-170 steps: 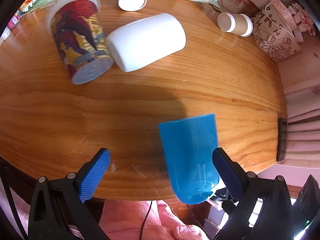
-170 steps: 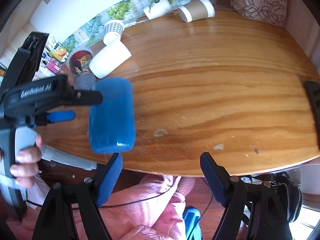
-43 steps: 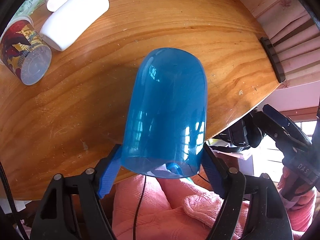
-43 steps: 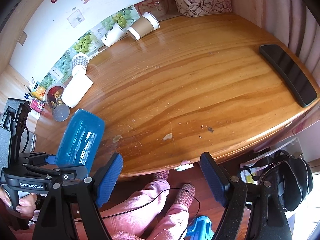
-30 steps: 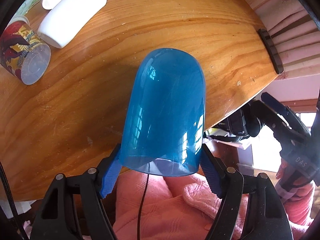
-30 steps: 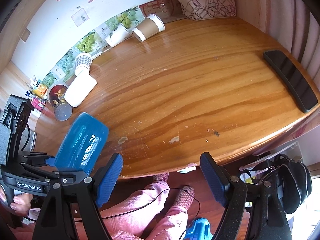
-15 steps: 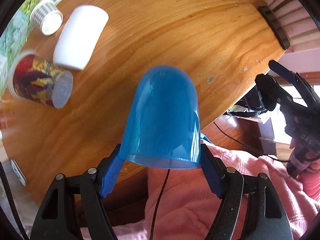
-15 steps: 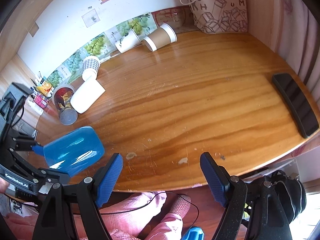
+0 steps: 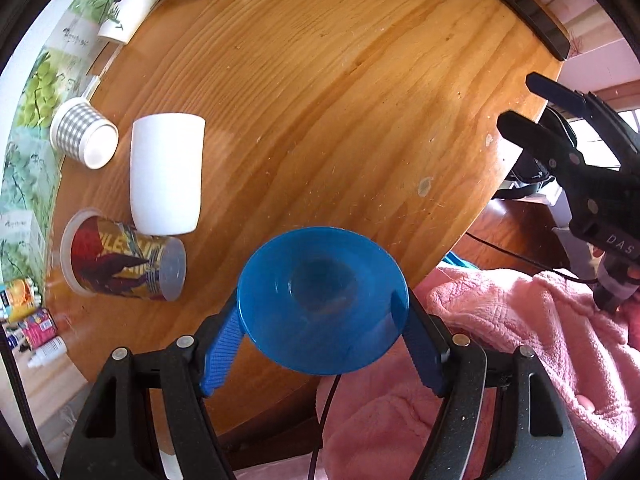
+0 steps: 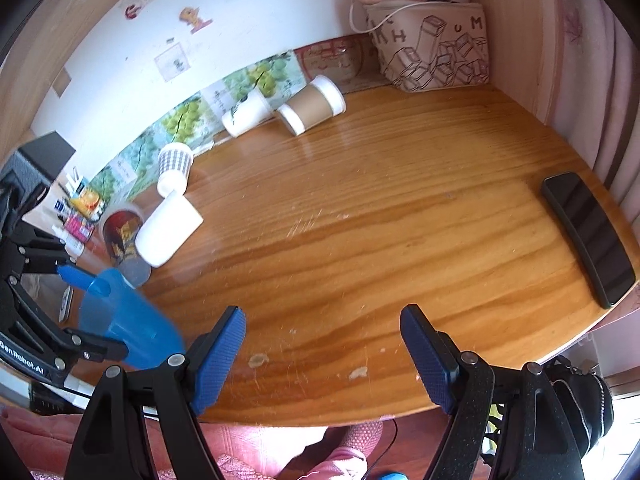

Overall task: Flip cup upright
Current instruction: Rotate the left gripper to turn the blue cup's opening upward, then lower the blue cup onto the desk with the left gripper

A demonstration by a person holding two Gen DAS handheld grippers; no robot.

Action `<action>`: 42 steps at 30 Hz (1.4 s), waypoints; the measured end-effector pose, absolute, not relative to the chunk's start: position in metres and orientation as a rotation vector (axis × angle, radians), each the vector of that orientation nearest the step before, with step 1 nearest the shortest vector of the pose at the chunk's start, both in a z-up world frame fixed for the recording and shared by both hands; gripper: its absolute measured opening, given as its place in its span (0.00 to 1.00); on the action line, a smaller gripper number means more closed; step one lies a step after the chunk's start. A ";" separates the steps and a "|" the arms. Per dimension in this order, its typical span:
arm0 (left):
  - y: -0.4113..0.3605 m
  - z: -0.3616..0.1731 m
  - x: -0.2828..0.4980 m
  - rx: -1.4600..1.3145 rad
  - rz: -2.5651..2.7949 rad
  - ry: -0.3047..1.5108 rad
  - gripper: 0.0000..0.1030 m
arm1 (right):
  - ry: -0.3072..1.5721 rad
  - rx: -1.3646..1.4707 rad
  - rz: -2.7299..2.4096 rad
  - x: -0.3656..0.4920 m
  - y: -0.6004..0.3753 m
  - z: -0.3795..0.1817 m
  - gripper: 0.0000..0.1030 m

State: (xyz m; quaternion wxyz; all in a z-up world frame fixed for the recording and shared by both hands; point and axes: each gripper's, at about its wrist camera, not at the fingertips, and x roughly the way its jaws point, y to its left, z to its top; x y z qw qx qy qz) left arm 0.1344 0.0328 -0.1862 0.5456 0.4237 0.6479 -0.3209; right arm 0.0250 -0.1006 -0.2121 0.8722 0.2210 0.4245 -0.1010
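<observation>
My left gripper is shut on a translucent blue cup, held in the air over the table's near edge. In the left wrist view I look into its open mouth and see its bottom. In the right wrist view the blue cup hangs tilted at the far left between the left gripper's fingers. My right gripper is open and empty above the table's front edge; it also shows at the right of the left wrist view.
The wooden table holds cups lying on their sides: a white one, a printed plastic one, a checked one, two paper ones. A black phone lies at the right edge. A patterned bag stands at the back.
My left gripper has turned the blue cup, so its open mouth now faces the camera instead of its side. The right gripper has stayed open and tilted up a little.
</observation>
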 end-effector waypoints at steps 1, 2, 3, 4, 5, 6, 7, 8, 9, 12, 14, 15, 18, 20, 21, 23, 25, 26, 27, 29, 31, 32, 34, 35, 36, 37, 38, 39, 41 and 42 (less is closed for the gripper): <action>0.032 -0.186 0.135 1.011 -0.764 1.536 0.74 | 0.882 0.468 -0.219 0.026 -0.103 -0.212 0.78; 0.032 -0.185 0.135 1.013 -0.771 1.532 0.74 | 0.879 0.473 -0.223 0.026 -0.104 -0.212 0.78; 0.031 -0.184 0.137 1.019 -0.776 1.530 0.74 | 0.873 0.483 -0.230 0.026 -0.107 -0.212 0.78; 0.032 -0.183 0.138 1.020 -0.779 1.529 0.74 | 0.869 0.492 -0.235 0.027 -0.109 -0.212 0.78; 0.033 -0.183 0.139 1.021 -0.783 1.528 0.74 | 0.865 0.500 -0.238 0.027 -0.111 -0.213 0.78; 0.031 -0.183 0.138 1.022 -0.786 1.528 0.74 | 0.864 0.508 -0.241 0.028 -0.113 -0.213 0.78; 0.031 -0.184 0.138 1.025 -0.789 1.531 0.74 | 0.862 0.515 -0.245 0.028 -0.114 -0.214 0.78; 0.031 -0.185 0.139 1.025 -0.792 1.532 0.74 | 0.861 0.522 -0.249 0.029 -0.116 -0.214 0.78; 0.031 -0.187 0.142 1.025 -0.795 1.533 0.74 | 0.859 0.527 -0.251 0.029 -0.117 -0.215 0.78; 0.032 -0.189 0.142 1.021 -0.799 1.532 0.74 | 0.855 0.535 -0.262 0.030 -0.120 -0.215 0.78; 0.029 -0.192 0.142 1.011 -0.802 1.530 0.74 | 0.854 0.535 -0.268 0.031 -0.121 -0.214 0.78; 0.030 -0.192 0.143 1.005 -0.807 1.529 0.74 | 0.854 0.534 -0.271 0.030 -0.121 -0.214 0.78; 0.031 -0.188 0.142 0.997 -0.820 1.517 0.74 | 0.855 0.529 -0.274 0.031 -0.121 -0.213 0.78; 0.033 -0.186 0.145 0.983 -0.821 1.510 0.74 | 0.857 0.523 -0.274 0.031 -0.120 -0.212 0.78; 0.035 -0.184 0.146 0.968 -0.820 1.514 0.74 | 0.858 0.519 -0.274 0.032 -0.120 -0.212 0.78; 0.039 -0.184 0.148 0.944 -0.821 1.521 0.74 | 0.860 0.509 -0.272 0.032 -0.120 -0.210 0.78; 0.043 -0.179 0.154 0.919 -0.819 1.514 0.75 | 0.864 0.497 -0.268 0.033 -0.119 -0.209 0.78; 0.044 -0.178 0.156 0.912 -0.817 1.510 0.75 | 0.867 0.486 -0.266 0.033 -0.117 -0.207 0.78; 0.046 -0.174 0.158 0.902 -0.813 1.502 0.75 | 0.870 0.475 -0.263 0.032 -0.116 -0.206 0.78; 0.050 -0.169 0.161 0.871 -0.810 1.487 0.76 | 0.873 0.456 -0.254 0.031 -0.114 -0.203 0.78; 0.055 -0.162 0.163 0.829 -0.826 1.472 0.81 | 0.881 0.433 -0.241 0.029 -0.109 -0.201 0.78; 0.056 -0.160 0.163 0.813 -0.832 1.468 0.81 | 0.886 0.422 -0.235 0.029 -0.107 -0.201 0.78; 0.059 -0.153 0.164 0.785 -0.835 1.445 0.81 | 0.898 0.398 -0.223 0.029 -0.102 -0.200 0.78; 0.060 -0.150 0.164 0.776 -0.837 1.430 0.81 | 0.905 0.385 -0.219 0.028 -0.099 -0.200 0.78; 0.063 -0.148 0.164 0.766 -0.837 1.418 0.81 | 0.908 0.374 -0.215 0.027 -0.096 -0.199 0.78; 0.065 -0.146 0.163 0.757 -0.837 1.406 0.81 | 0.912 0.357 -0.208 0.026 -0.093 -0.198 0.78; 0.068 -0.143 0.163 0.742 -0.840 1.393 0.81 | 0.915 0.342 -0.203 0.026 -0.089 -0.196 0.78; 0.071 -0.142 0.163 0.733 -0.842 1.384 0.81 | 0.918 0.325 -0.196 0.025 -0.086 -0.195 0.78; 0.078 -0.133 0.162 0.687 -0.837 1.355 0.81 | 0.923 0.292 -0.177 0.022 -0.077 -0.191 0.78; 0.079 -0.130 0.158 0.660 -0.834 1.339 0.81 | 0.925 0.280 -0.167 0.022 -0.074 -0.189 0.78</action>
